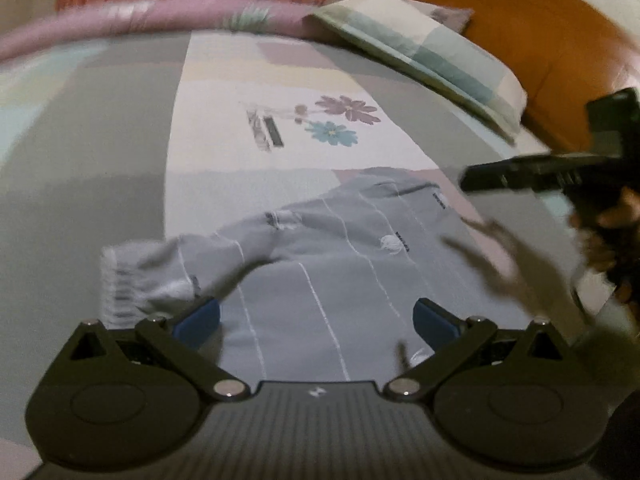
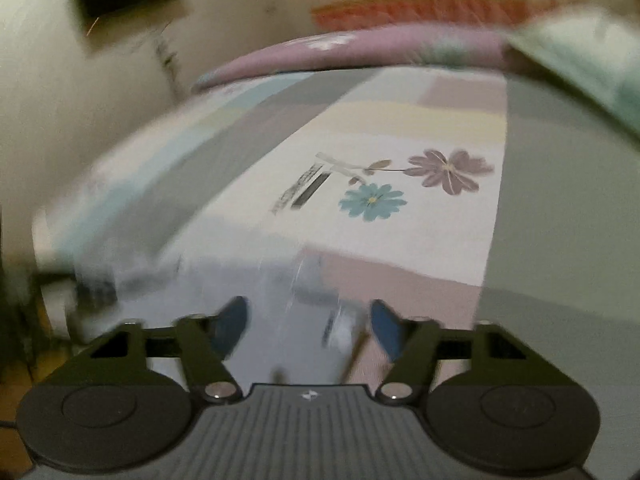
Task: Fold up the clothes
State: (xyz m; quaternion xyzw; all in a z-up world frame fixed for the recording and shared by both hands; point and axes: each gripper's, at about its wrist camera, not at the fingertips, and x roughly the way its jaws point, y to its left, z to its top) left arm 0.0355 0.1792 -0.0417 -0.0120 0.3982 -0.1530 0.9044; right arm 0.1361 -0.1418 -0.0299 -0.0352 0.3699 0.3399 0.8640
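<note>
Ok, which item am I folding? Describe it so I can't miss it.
Start from the bed sheet with its white centre strip and two printed flowers. Just below them lies the grey garment, spread flat. Unlike the checked pillow, it has thin white vertical stripes and a ribbed cuff.

patchwork pillow [image 1: 432, 52] lies on the flower-printed bedsheet [image 1: 280, 92].
</note>
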